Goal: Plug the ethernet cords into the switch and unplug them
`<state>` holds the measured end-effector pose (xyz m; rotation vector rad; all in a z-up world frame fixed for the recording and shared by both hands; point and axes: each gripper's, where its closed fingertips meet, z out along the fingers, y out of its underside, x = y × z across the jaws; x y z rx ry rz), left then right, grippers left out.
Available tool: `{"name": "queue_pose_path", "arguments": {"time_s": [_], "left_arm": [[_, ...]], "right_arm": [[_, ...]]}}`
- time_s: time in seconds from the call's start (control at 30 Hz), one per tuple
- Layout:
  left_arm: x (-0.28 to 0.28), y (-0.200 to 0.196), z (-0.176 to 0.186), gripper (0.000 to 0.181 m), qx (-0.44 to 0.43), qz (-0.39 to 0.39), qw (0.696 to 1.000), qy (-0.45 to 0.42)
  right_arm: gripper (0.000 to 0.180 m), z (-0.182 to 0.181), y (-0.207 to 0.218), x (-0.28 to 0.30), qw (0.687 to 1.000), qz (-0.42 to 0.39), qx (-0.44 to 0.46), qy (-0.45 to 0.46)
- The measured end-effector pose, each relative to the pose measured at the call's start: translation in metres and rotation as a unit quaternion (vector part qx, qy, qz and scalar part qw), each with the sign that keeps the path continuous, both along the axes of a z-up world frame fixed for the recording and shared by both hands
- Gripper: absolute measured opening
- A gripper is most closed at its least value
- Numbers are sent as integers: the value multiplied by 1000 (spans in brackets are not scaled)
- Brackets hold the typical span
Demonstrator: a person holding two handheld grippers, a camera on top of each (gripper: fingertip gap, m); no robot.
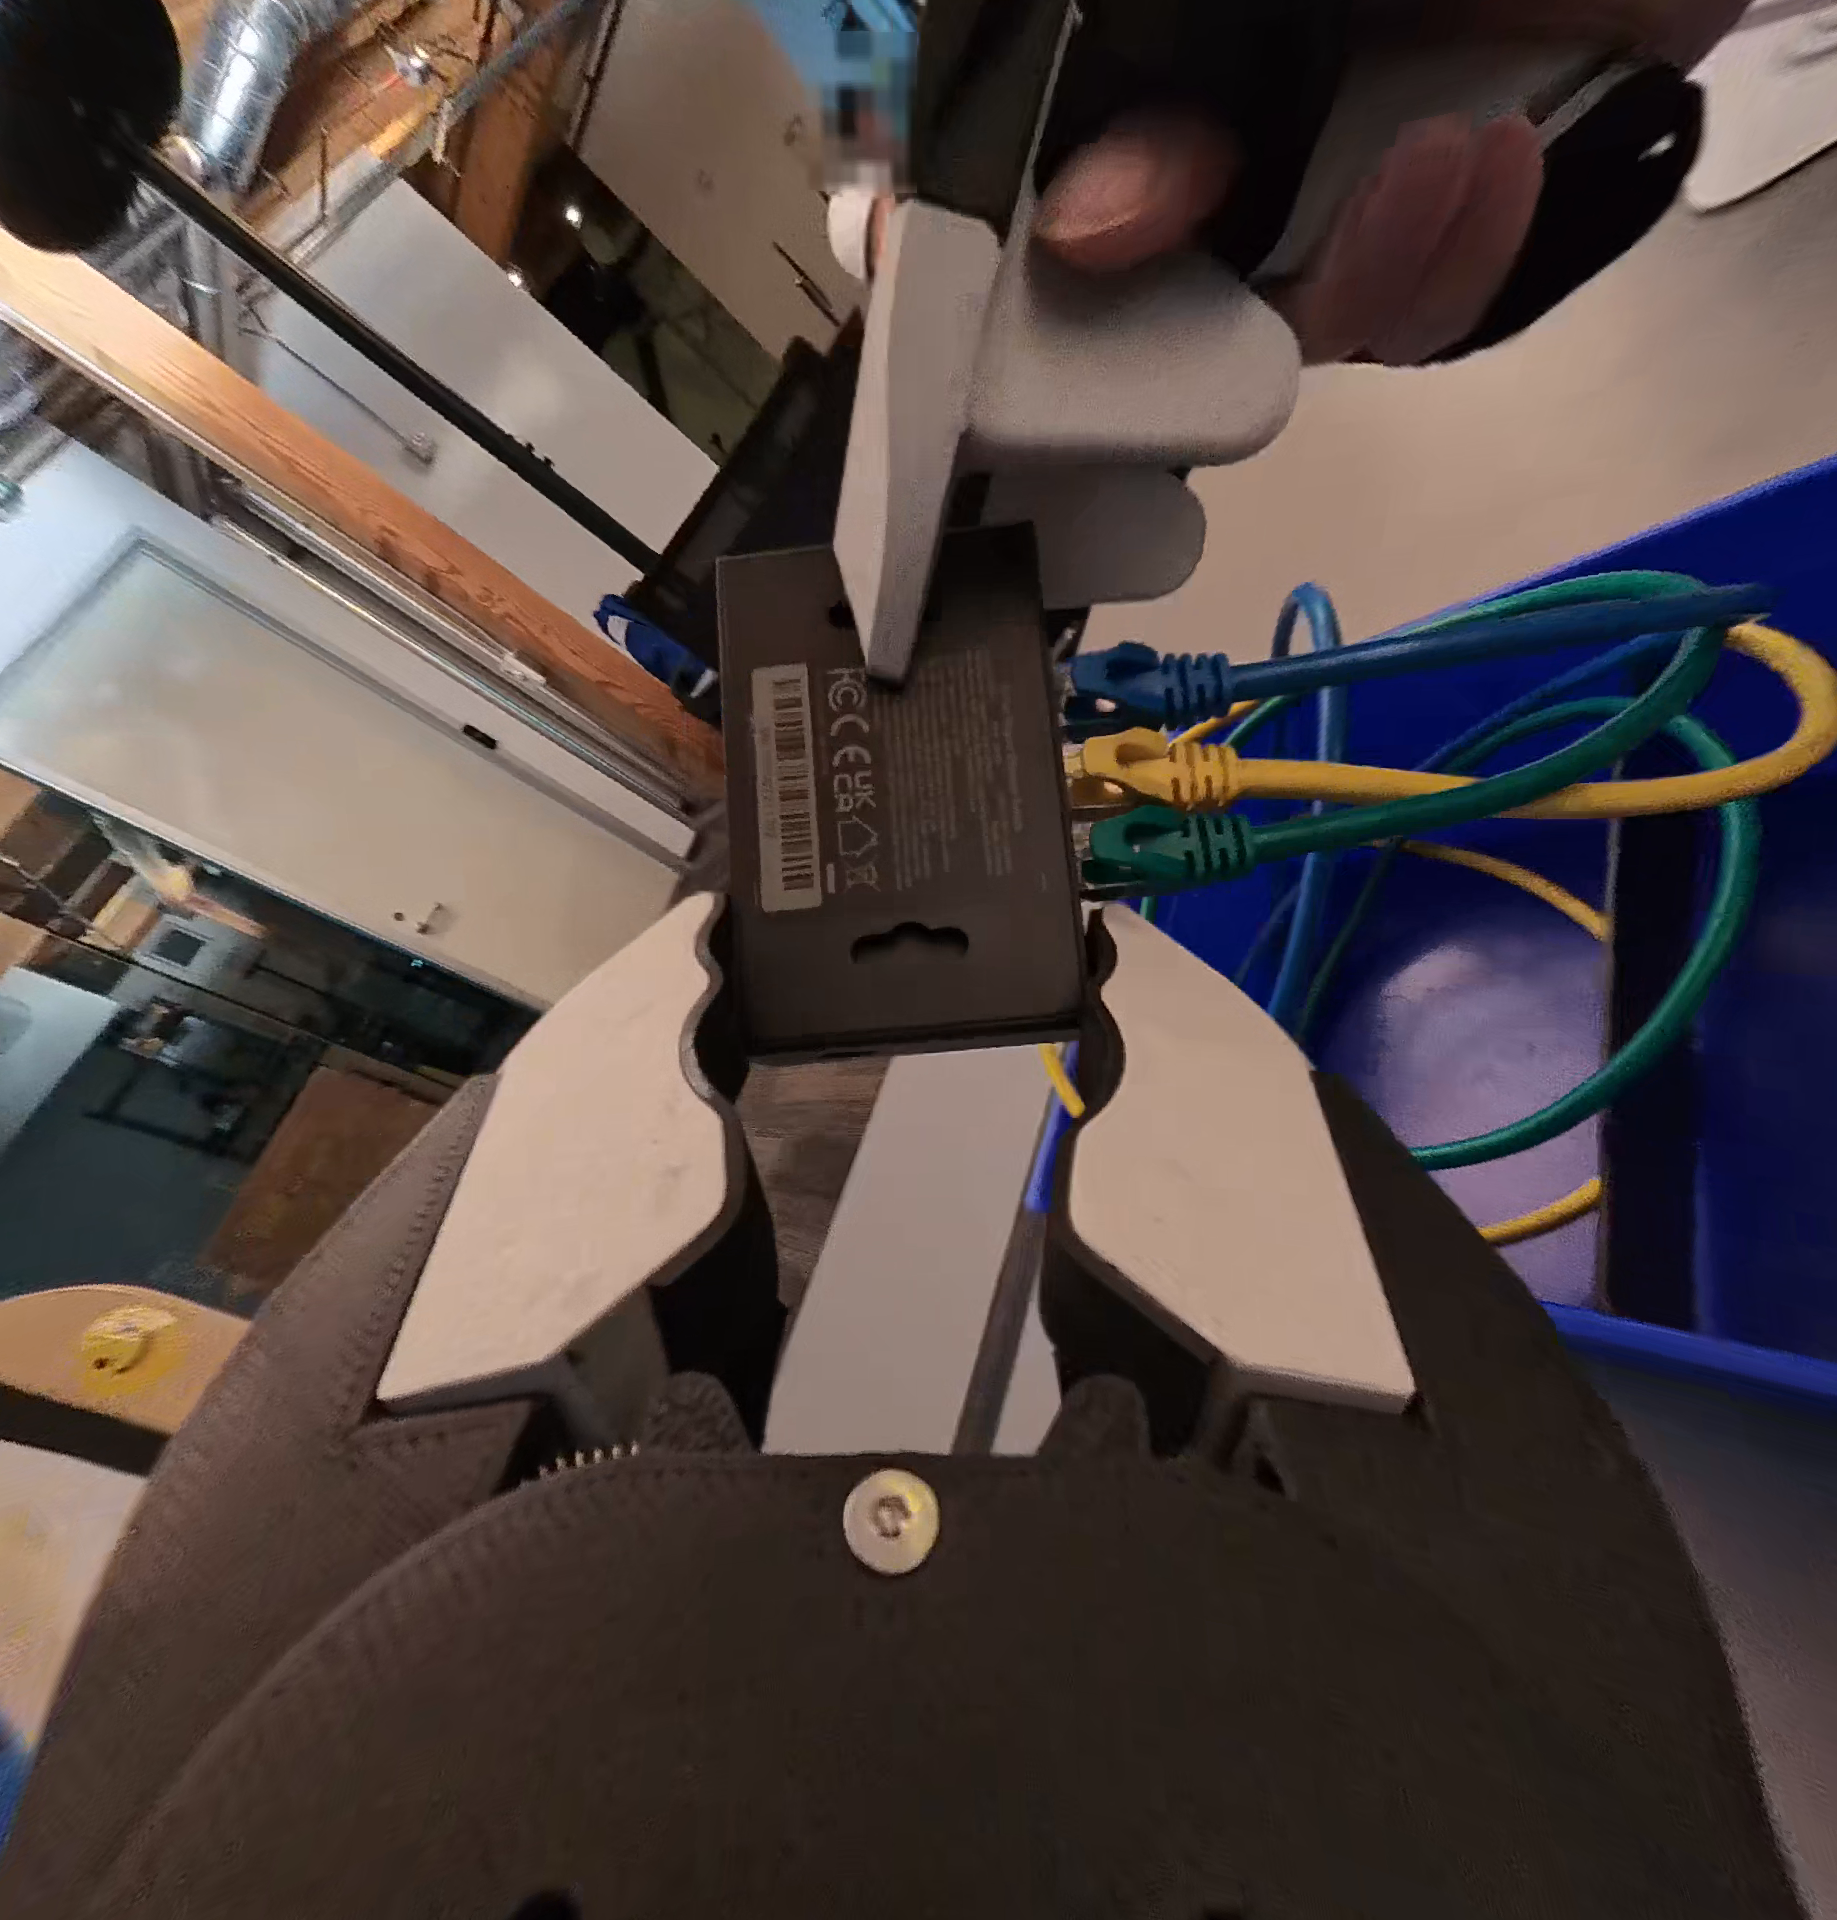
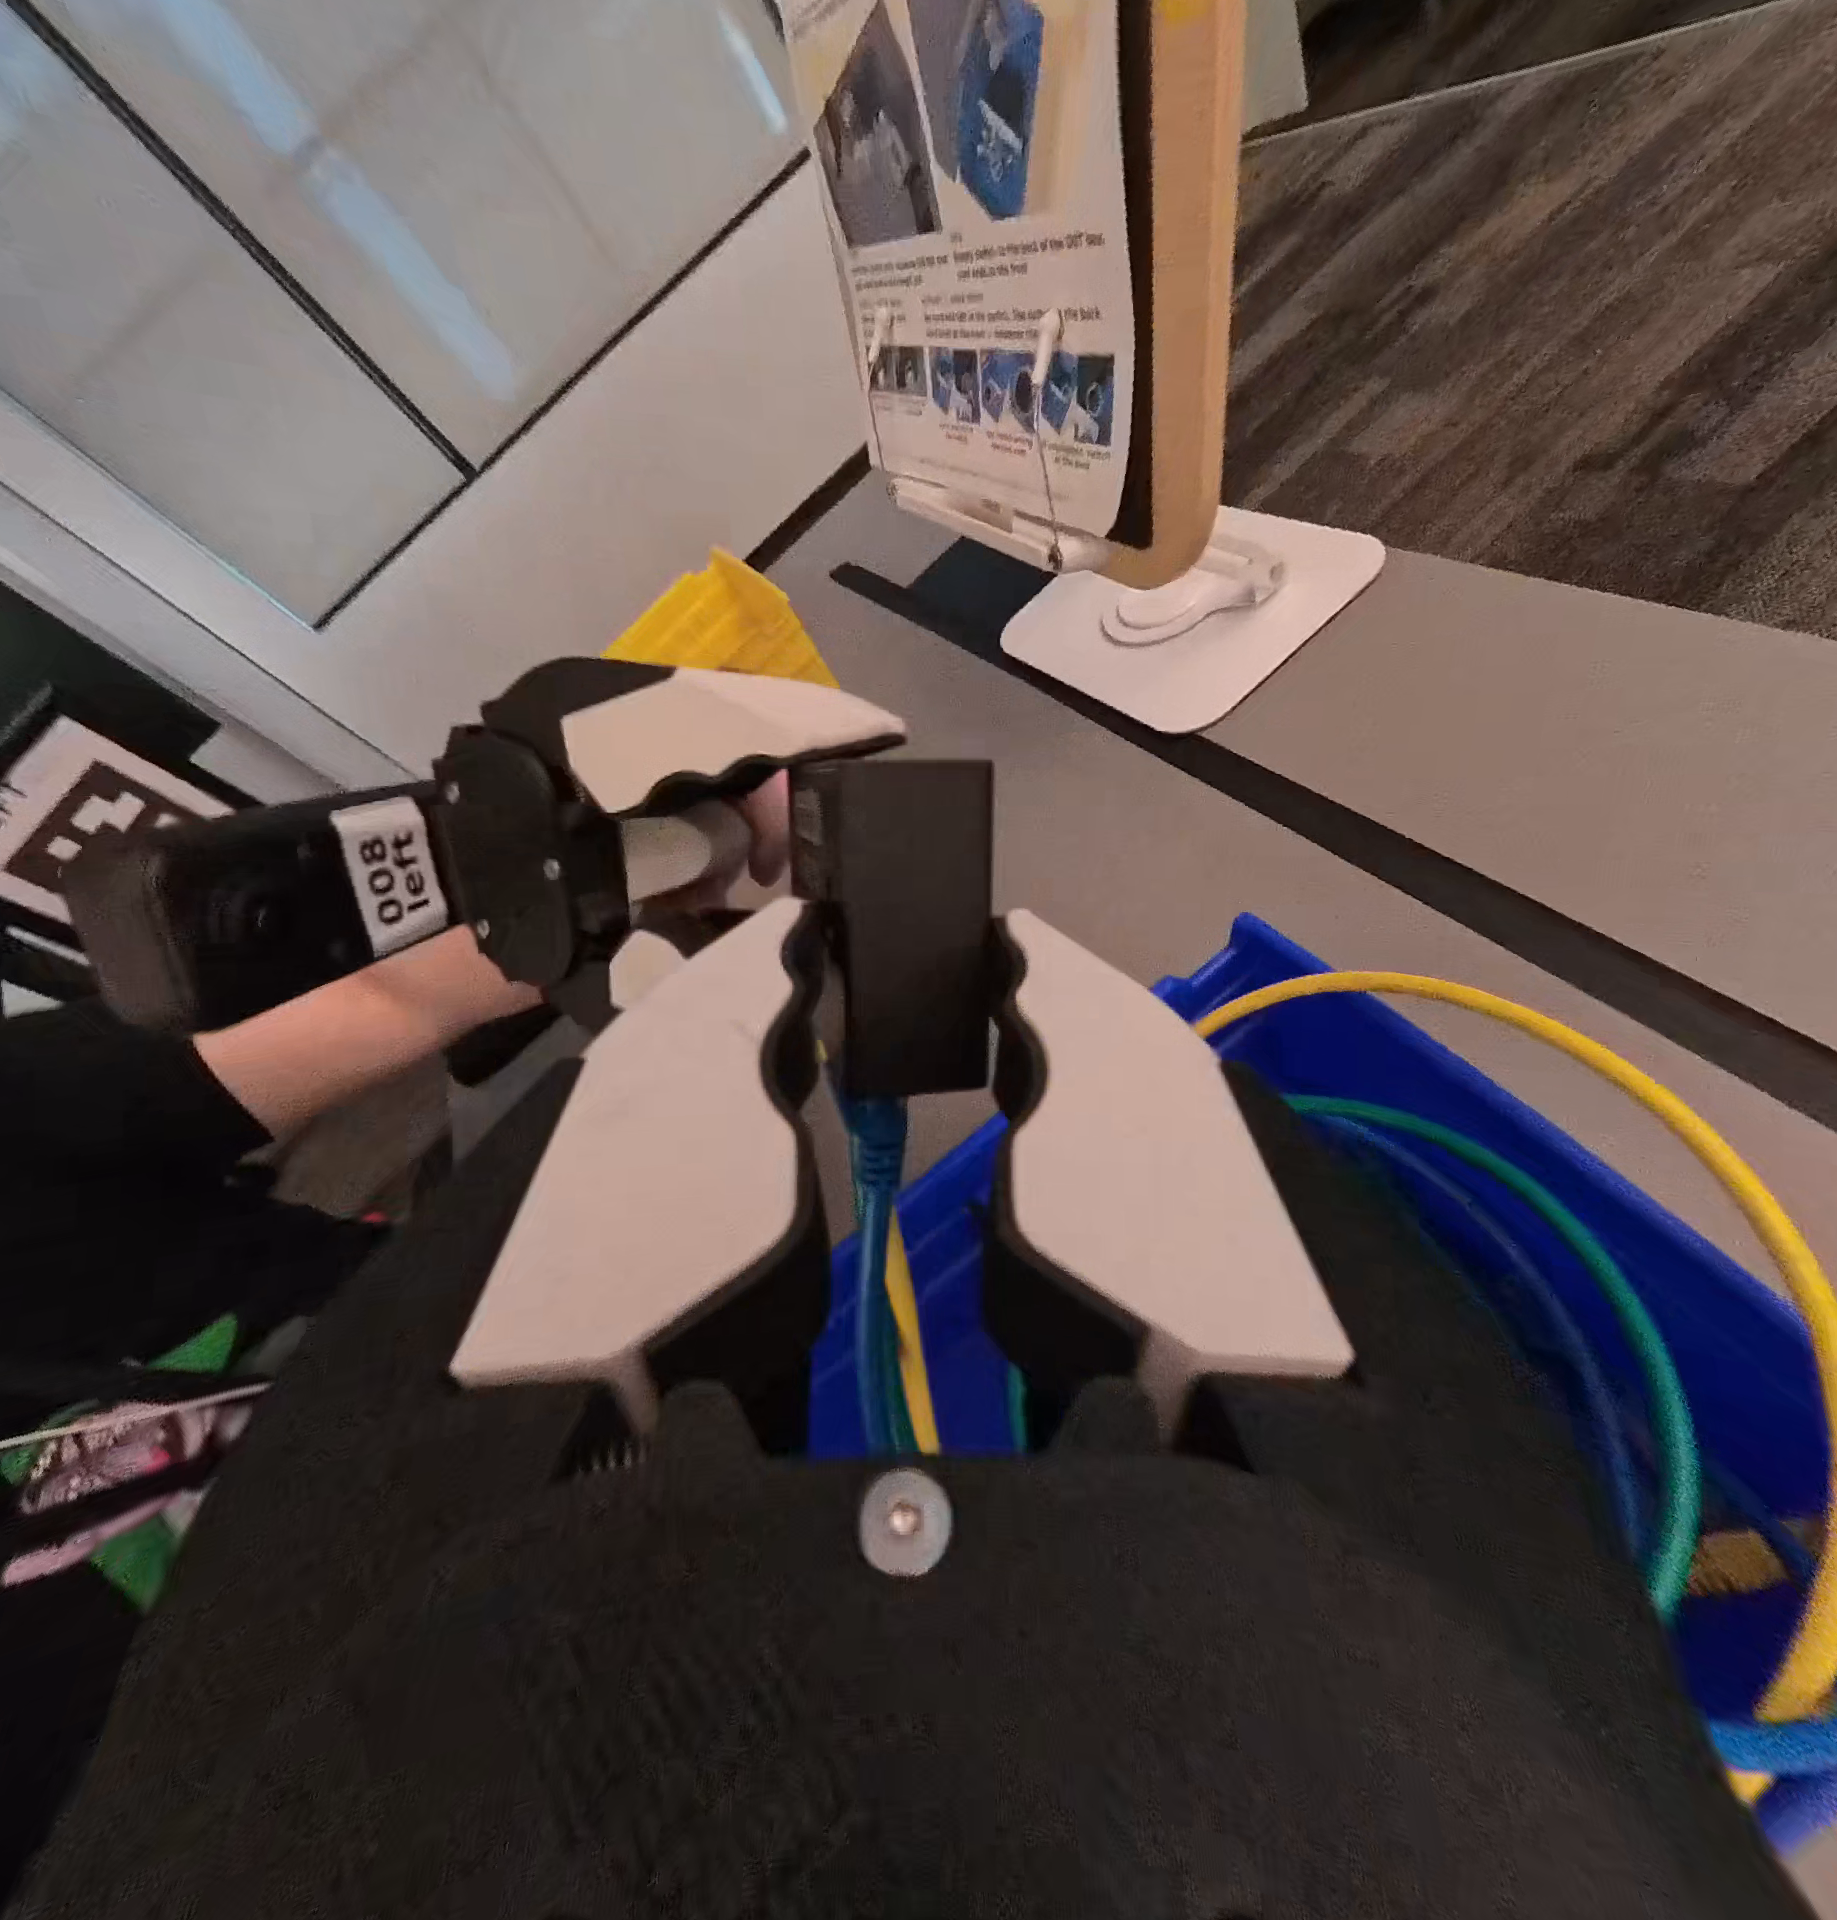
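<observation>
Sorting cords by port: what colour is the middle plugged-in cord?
Yellow, between the blue and green ones; clearest in the left wrist view.

Below my fingers runs a grey table (image 2: 1465, 831) with a dark strip along its far edge; a blue bin (image 2: 1413, 1091) sits on it near me; a white stand base (image 2: 1194, 623) rests farther off; something yellow (image 2: 722, 634), perhaps a second bin, lies at the far corner.

Grey table (image 2: 1516, 790), wood-grain floor (image 2: 1620, 312), frosted glass partition (image 2: 270, 260) behind.
</observation>
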<state>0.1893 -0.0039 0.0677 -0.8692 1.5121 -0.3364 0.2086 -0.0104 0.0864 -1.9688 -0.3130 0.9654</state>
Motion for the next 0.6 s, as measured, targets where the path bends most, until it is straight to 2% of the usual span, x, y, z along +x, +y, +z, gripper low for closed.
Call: {"name": "queue_pose_path", "arguments": {"time_s": [0.1,0.17,0.23,0.33,0.4,0.5,0.6], "left_arm": [[-8,4,-1,60,-40,21,999,-3],[-24,-1,8,50,-63,8,997,-38],[-45,-4,21,49,-89,0,993,-81],[-77,-5,32,50,-152,5,983,-105],[-97,-11,33,50,-198,4,975,-97],[-125,-26,35,47,-242,-6,965,-100],[-147,-40,40,44,-284,-23,951,-117]], "right_arm": [[28,1,1,5,999,10,6,-36],[29,-6,10,19,997,-24,-12,-72],[28,-17,18,34,991,-54,-49,-116],[28,-24,21,22,981,4,-56,-185],[29,-35,20,9,963,53,-85,-252],[30,-67,24,13,915,23,-237,-326],[31,-101,22,22,863,-38,-392,-316]]}}
